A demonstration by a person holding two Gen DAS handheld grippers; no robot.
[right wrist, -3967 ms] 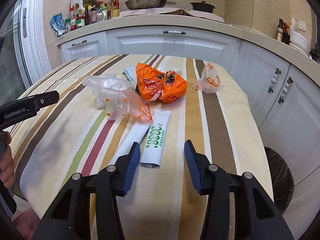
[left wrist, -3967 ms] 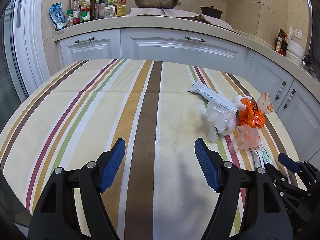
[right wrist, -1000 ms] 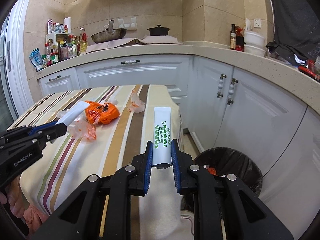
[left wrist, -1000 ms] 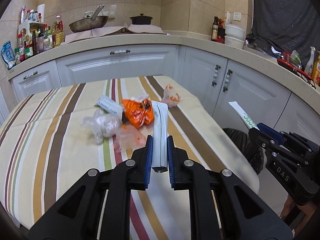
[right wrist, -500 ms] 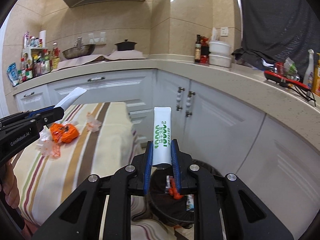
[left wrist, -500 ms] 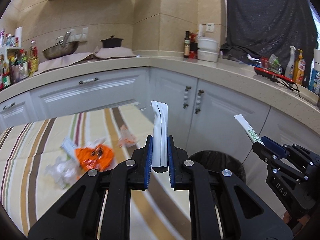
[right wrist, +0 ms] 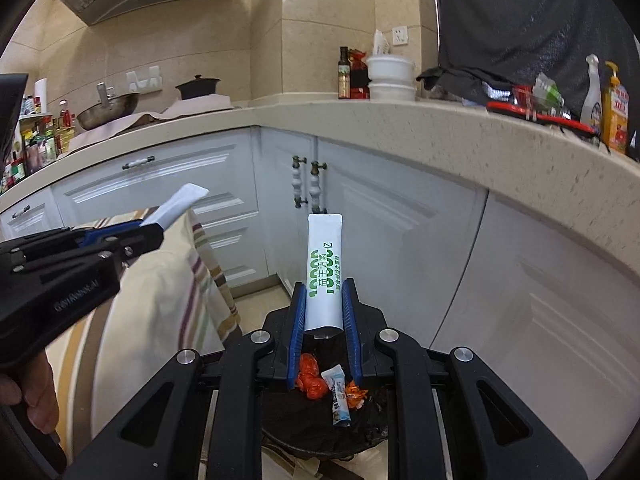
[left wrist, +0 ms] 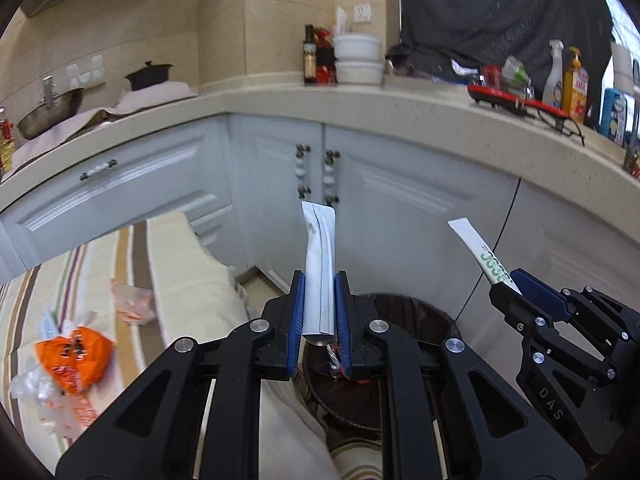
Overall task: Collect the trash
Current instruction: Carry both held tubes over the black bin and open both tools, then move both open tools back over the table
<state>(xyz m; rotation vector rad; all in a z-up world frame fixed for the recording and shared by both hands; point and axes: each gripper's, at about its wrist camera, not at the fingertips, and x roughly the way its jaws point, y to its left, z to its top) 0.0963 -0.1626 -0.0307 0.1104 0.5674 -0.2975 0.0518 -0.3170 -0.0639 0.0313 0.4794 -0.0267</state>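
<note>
While each claw clamps one, both white sachets [left wrist: 319,268] [right wrist: 324,276] stand upright, the right's green-lettered.

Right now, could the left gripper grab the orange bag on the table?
Probably not yet. The left gripper is already shut on a white packet and points at the trash bin, while the orange bag lies off to its side on the table.
</note>
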